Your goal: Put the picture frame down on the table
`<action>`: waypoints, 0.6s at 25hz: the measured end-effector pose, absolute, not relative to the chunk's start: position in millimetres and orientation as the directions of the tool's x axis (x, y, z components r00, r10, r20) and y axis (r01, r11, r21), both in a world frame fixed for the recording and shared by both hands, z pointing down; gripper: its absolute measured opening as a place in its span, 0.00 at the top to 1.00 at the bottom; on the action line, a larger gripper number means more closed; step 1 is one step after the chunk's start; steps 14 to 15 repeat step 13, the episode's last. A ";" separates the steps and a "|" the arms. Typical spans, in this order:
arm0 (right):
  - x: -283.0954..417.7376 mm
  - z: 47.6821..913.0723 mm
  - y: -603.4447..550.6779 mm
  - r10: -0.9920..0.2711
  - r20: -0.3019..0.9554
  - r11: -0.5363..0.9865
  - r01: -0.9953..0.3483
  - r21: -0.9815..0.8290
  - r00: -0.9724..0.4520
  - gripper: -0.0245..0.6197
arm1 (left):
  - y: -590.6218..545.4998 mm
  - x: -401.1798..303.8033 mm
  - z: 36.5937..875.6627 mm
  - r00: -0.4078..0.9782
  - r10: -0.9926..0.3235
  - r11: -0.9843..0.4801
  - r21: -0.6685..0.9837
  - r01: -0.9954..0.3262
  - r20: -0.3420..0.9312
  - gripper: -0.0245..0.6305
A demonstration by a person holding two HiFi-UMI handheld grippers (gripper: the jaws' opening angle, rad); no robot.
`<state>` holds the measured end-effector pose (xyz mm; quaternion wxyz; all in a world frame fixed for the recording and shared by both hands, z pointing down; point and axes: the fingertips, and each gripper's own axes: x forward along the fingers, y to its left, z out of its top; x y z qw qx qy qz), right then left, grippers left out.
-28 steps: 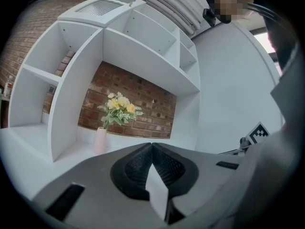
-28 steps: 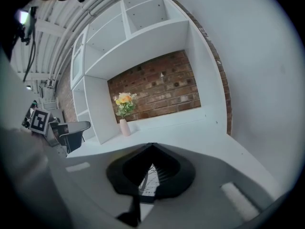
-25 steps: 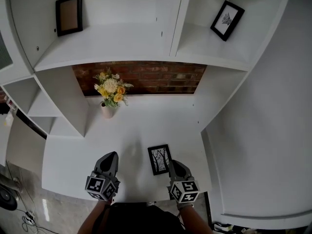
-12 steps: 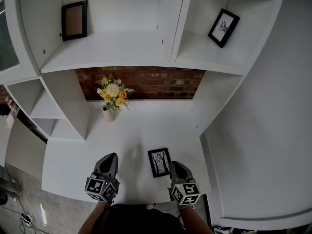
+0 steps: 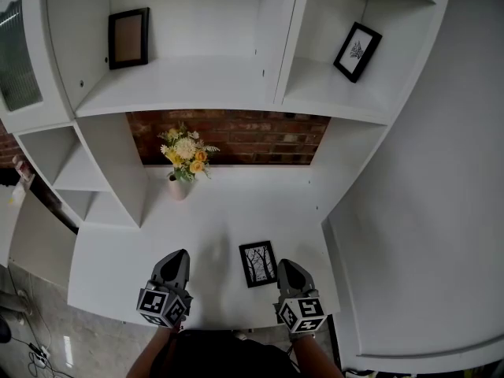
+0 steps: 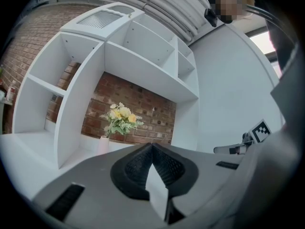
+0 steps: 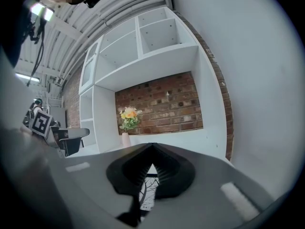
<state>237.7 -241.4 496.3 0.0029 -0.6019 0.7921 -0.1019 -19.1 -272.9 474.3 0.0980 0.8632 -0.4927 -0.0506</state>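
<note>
The picture frame (image 5: 257, 263), black with a tree print, lies flat on the white table (image 5: 213, 219) near its front edge. My right gripper (image 5: 283, 263) is just right of the frame, shut with nothing between its jaws and not touching it. In the right gripper view (image 7: 152, 147) the jaws meet at the tip, and the tree print (image 7: 149, 194) shows through the small gap below them. My left gripper (image 5: 179, 253) hovers over the table to the frame's left, also shut and empty; in the left gripper view (image 6: 152, 145) its jaws meet.
A vase of yellow and white flowers (image 5: 184, 154) stands at the back of the table against the brick wall (image 5: 252, 136). White shelves above hold a brown-faced frame (image 5: 128, 38) and a leaning black frame (image 5: 356, 51). A shelf unit (image 5: 102, 172) flanks the left.
The head view has tilted up, so the shelves sit lower in the picture. The right gripper has lifted slightly beside the frame. The frame and the left gripper have stayed in place.
</note>
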 end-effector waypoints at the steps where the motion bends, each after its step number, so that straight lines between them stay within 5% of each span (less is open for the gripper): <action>1: 237.8 495.0 -240.5 -0.955 0.113 0.254 -0.953 -0.162 -0.274 0.96 | -272.2 -19.8 474.1 0.509 -0.861 -0.495 0.217 -0.841 0.008 0.98; 15: 240.0 485.8 -230.2 -0.965 0.072 0.239 -0.961 -0.138 -0.251 0.96 | -262.6 -22.1 472.8 0.504 -0.864 -0.490 0.215 -0.845 0.008 0.98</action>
